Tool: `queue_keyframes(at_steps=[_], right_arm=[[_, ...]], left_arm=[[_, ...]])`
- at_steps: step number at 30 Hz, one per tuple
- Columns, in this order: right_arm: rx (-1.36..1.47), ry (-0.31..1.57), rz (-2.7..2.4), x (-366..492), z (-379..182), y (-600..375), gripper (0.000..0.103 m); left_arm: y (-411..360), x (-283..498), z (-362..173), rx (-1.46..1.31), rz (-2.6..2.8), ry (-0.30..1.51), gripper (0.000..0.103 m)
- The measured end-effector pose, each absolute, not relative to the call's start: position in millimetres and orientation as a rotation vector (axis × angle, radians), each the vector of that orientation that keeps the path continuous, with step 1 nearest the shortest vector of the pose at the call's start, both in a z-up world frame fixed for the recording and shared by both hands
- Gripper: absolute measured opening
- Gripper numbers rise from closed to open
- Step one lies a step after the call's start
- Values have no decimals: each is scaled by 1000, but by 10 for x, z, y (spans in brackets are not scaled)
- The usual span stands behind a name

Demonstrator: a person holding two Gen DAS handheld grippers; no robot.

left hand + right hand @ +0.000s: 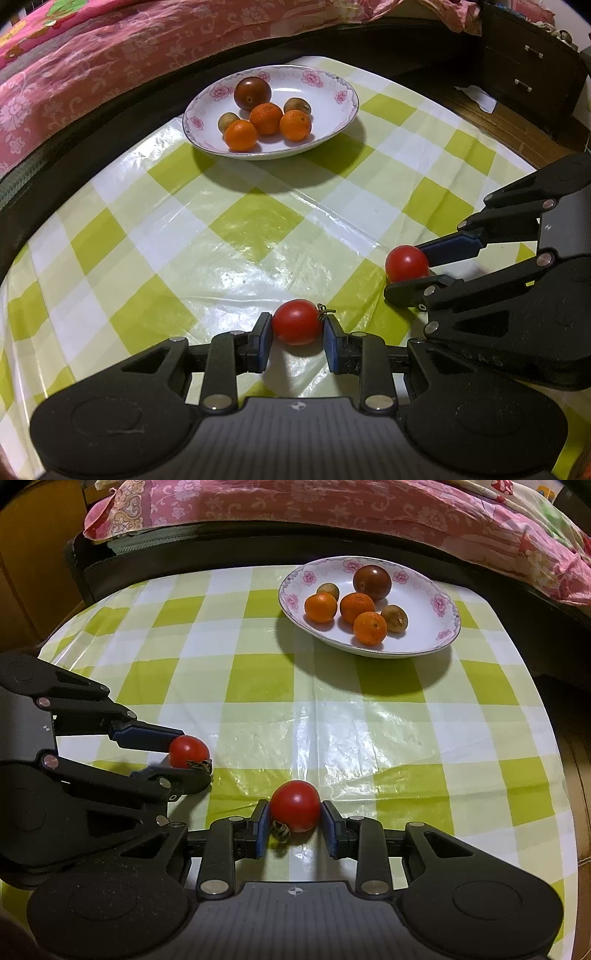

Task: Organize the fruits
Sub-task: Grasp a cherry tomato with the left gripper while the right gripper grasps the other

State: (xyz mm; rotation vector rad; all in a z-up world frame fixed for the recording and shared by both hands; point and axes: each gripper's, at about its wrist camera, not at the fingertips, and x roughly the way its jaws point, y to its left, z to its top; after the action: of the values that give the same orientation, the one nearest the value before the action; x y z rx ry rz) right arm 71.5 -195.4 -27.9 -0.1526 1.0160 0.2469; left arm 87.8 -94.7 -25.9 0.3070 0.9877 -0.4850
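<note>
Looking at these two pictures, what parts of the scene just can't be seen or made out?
- Left wrist view: the underside of the tomato in the left gripper is hidden, so whether it is lifted is unclear.
- Right wrist view: the right gripper hides the table just below it.
- Both views: the small brownish fruits on the plate are too small to identify.

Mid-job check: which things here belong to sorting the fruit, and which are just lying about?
Job:
left hand-held gripper on a tomato
right hand-held gripper around a second tomato
plate with oranges

Lying about:
tablecloth
pink bedspread
drawers
</note>
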Motion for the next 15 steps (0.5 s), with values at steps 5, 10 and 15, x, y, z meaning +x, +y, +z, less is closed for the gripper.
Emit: queue_keyframes(at_steps=[5, 10, 15], right_arm=[[-144, 1008, 244, 724, -256, -1968, 26], [-140, 997, 245, 739, -237, -1966, 26], [-132, 990, 238, 758, -223, -1984, 26]], left_arm=[[-941, 931, -209, 291, -476, 976, 37], [-954, 966, -150, 290, -468, 952, 37], [-965, 994, -137, 286, -469, 942, 37]])
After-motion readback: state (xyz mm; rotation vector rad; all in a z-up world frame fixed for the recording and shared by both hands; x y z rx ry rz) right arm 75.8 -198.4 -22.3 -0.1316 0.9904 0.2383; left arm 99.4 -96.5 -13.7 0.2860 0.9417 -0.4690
